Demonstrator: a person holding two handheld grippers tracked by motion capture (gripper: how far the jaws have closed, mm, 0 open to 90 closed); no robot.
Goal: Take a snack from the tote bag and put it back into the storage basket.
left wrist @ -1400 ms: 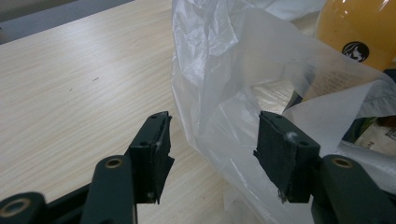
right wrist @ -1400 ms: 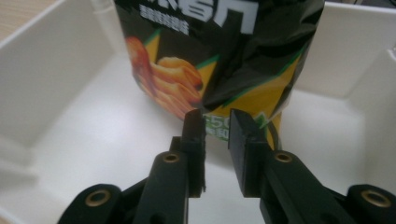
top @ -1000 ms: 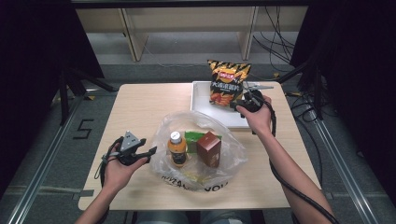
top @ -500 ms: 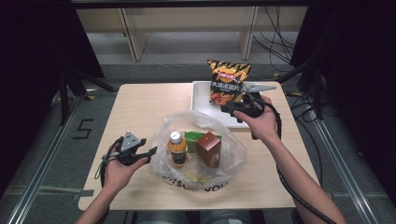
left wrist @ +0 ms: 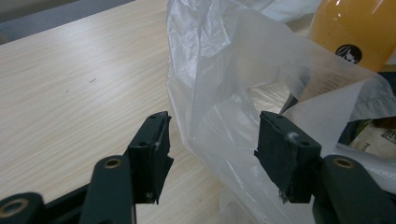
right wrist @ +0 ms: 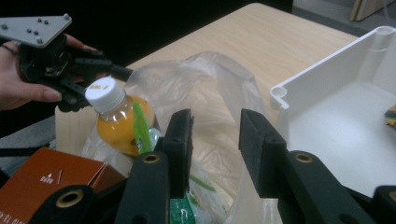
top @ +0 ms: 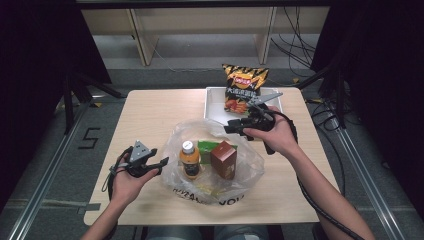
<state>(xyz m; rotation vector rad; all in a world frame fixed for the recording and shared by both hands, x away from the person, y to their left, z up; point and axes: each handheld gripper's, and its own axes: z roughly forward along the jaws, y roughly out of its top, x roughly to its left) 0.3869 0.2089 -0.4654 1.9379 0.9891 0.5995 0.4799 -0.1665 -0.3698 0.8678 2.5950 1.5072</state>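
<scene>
A pale wooden desk (top: 145, 115) stands on grey floor (top: 45, 150). The plastic bag (top: 215, 160) sits near its front edge. Left gripper (top: 161, 164) jaws apart around bag film; right gripper (top: 231, 126) jaws, just closing, empty.

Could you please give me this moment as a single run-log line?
left tool: open around plastic bag edge | right tool: empty, jaws just closing, above bag rim | bottle, brown box inside bag | chips in tray
</scene>
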